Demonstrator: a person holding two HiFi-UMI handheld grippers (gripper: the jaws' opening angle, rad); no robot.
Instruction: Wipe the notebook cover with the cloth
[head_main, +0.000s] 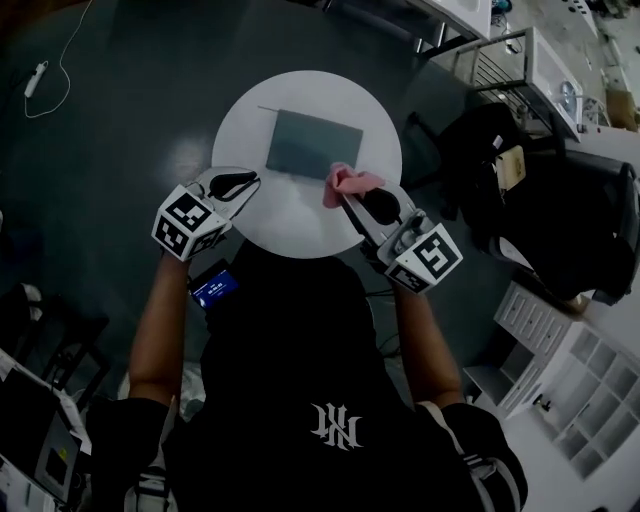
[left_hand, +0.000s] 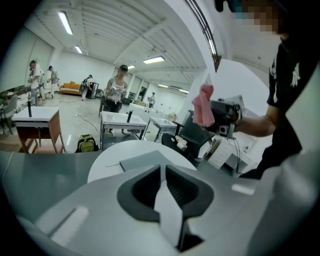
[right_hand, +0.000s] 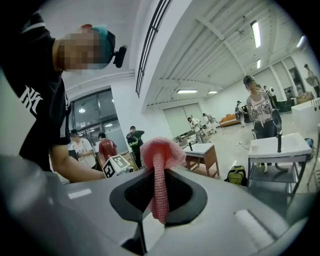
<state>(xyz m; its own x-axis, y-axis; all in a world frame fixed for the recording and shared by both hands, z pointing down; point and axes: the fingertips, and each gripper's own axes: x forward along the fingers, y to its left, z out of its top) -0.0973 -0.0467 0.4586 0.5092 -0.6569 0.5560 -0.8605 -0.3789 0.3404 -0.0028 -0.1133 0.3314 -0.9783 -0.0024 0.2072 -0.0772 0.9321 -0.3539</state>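
A: Where's the notebook (head_main: 313, 144) relative to the jaws?

B: Flat on the round white table (head_main: 300, 218), in the far half. Both grippers sit on the near side of it. The left gripper (head_main: 243, 182) is over the table's near-left rim, well short of the cover. The right gripper (head_main: 352, 198) is close to the notebook's near-right corner.

A: Grip states?

B: Left jaws stand a narrow slit apart, with nothing between them. Right jaws are pinched on the pink cloth (right_hand: 159, 150). A fold is clamped between the pads, and the rest bunches out past the tips.

A: Cloth on the cover?

B: From the head view it overlaps that near-right corner. The left gripper view shows it held up, clear of the tabletop.

A: Counts?

B: One notebook, one cloth, one table, two grippers.

A: Edges, room?

B: The cover lies skewed to the person, with white margin on every side. The widest bare strip is on the near side, between the two grippers. A dark chair (head_main: 480, 150) stands just off the table's right rim; the left side has only dark floor (head_main: 110, 150)
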